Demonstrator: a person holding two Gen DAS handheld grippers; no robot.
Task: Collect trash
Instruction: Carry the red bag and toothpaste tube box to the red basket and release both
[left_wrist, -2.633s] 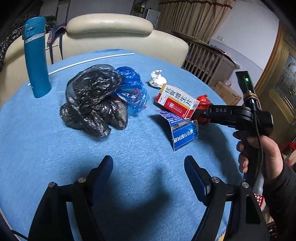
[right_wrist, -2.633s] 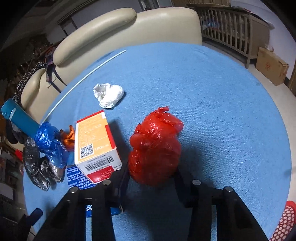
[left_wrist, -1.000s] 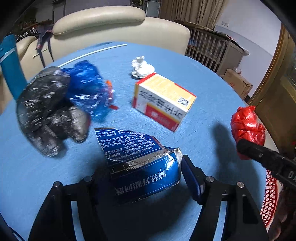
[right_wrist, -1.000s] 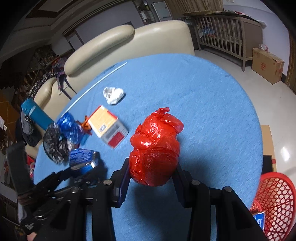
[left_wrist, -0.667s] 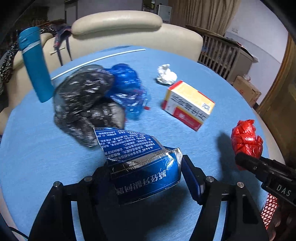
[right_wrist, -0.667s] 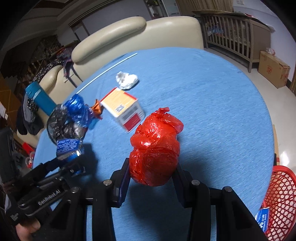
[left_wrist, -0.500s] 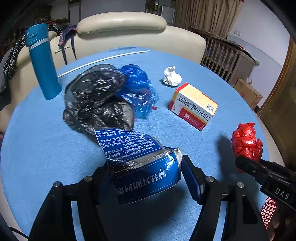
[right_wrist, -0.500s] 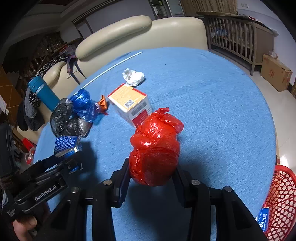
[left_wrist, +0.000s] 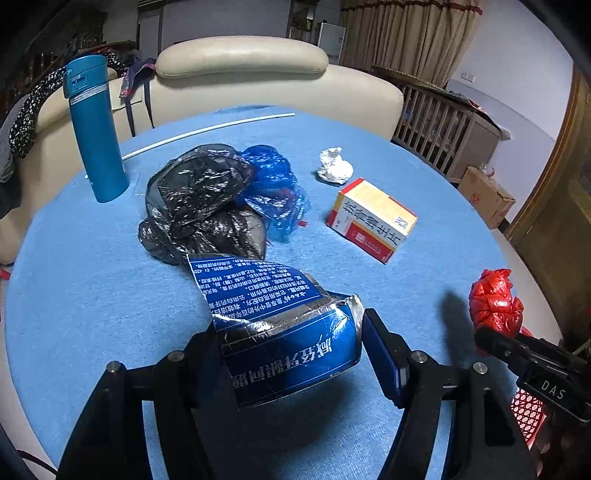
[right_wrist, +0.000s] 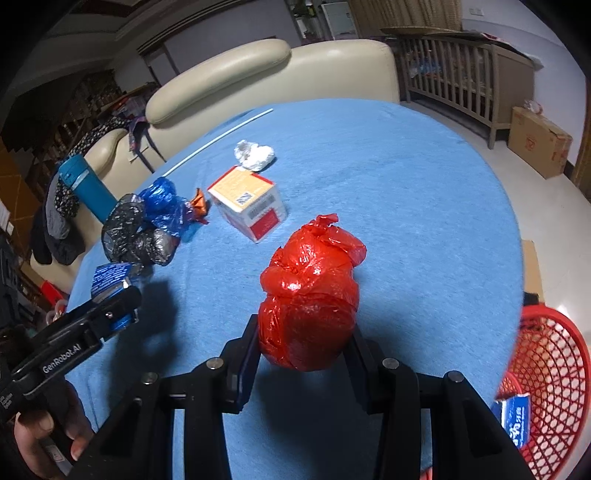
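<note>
the left gripper pinches a torn blue carton between its fingers, holding it above the blue table; the carton's flap with white print bends up and away from the camera. the right gripper is clamped on a knotted red bag, its pads pressed into the bag's lower sides, also lifted off the table. in the left view the red bag shows at the right edge, past the table rim.

on the table lie a black bag touching a blue bag, a red and yellow box well apart to their right, and a white paper wad beyond the box. a teal flask stands upright at the far left, with a thin white rod lying behind it.

a red basket sits on the floor beside the table at the right, with a small blue carton inside it. a cream sofa curves behind the table.
</note>
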